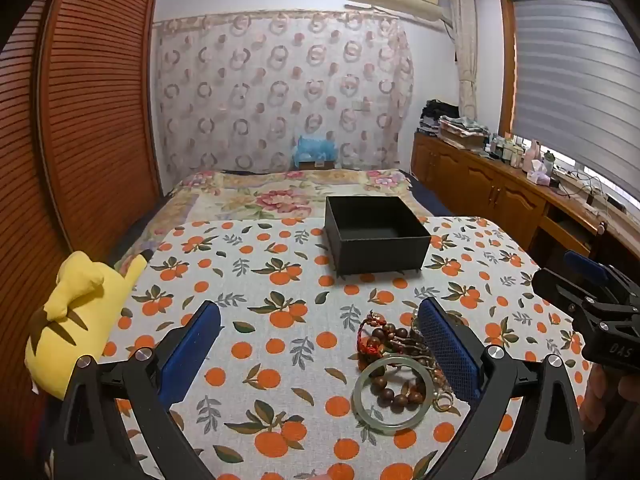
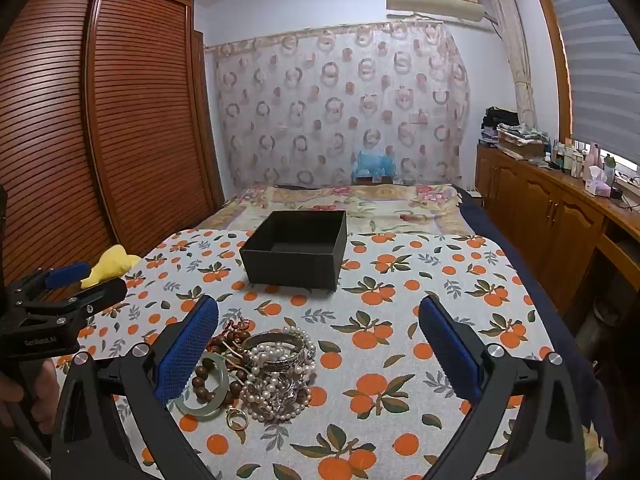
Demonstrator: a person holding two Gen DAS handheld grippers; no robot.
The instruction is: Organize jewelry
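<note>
A heap of jewelry lies on the orange-print tablecloth (image 1: 260, 320): a pale green jade bangle (image 1: 362, 408), brown wooden beads (image 1: 394, 396), a red cord bracelet (image 1: 362, 334), a gold ring (image 2: 237, 419), a silver bangle (image 2: 276, 346) and pearl strands (image 2: 276, 394). An open black box (image 1: 374, 236) stands beyond it; it also shows in the right wrist view (image 2: 298, 248). My left gripper (image 1: 320, 344) is open, the heap by its right finger. My right gripper (image 2: 318, 346) is open, the heap by its left finger. Both are empty.
A yellow plush toy (image 1: 76, 316) lies at the table's left edge. A bed with a floral cover (image 1: 280, 192) is behind the table. A wooden wardrobe (image 2: 120, 120) is on the left, a wooden cabinet (image 2: 560, 208) with clutter along the right.
</note>
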